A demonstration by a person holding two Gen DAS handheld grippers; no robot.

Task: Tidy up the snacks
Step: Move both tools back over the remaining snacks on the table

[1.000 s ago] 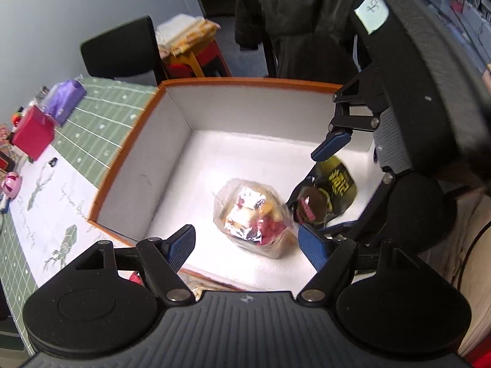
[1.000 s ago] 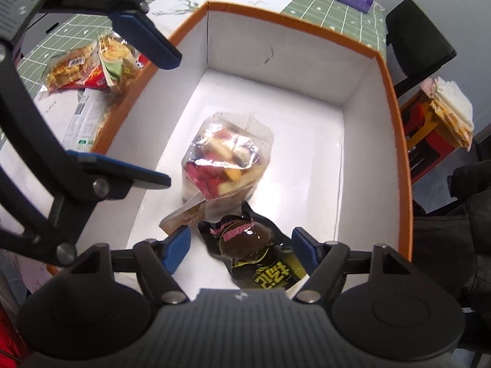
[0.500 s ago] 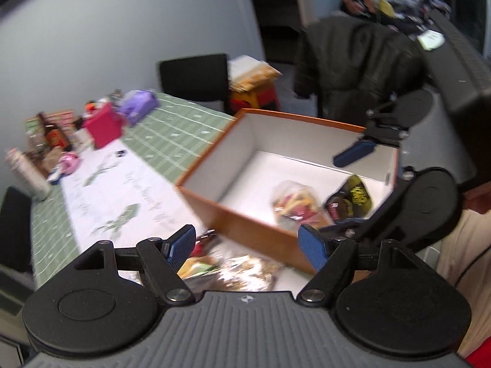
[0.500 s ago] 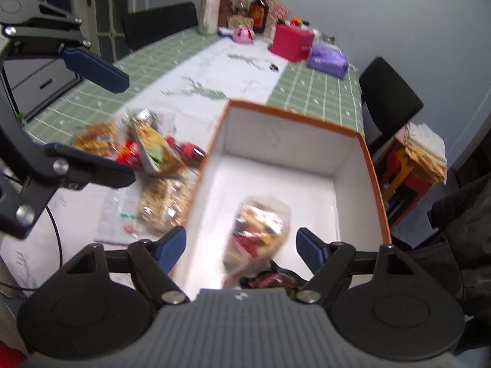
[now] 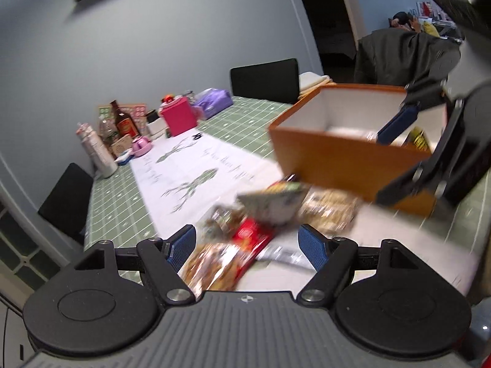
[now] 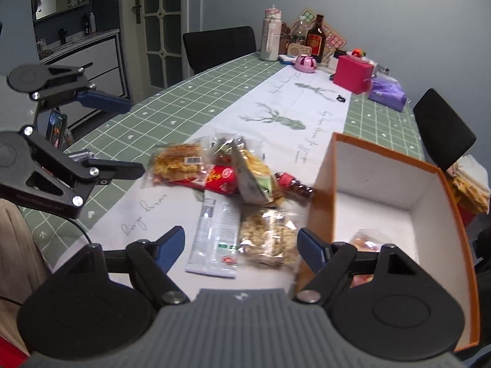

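The right gripper (image 6: 241, 247) stands wide with nothing between its pads; its jaws have just been opening. It hangs over a white runner (image 6: 276, 104) laid along a green checked tablecloth (image 6: 184, 104). Just past its fingers lie a flat white packet (image 6: 216, 236) and a clear bag of pale puffs (image 6: 268, 236), touching. At 12 o'clock from them sits a loose heap of snacks (image 6: 224, 168): a bag of golden crisps, a red pack, a green-and-white bag, overlapping. The left gripper (image 6: 118, 136) is at 9 o'clock, also wide and empty, over the cloth's edge. At 3 o'clock stands the orange box (image 6: 322, 184), white inside, touching the puff bag, with a clear bag of sweets (image 6: 363, 242) on its floor; the left view shows a black-and-yellow pack (image 5: 420, 139) there too. Farther on, at 1 o'clock, are a pink box (image 6: 351, 72) and a purple pack (image 6: 386, 92); at the far end, bottles (image 6: 294, 35) against a grey wall (image 6: 399, 15). Black chairs (image 6: 219, 46) flank the table. A glazed door (image 6: 161, 24) stands at 11 o'clock.
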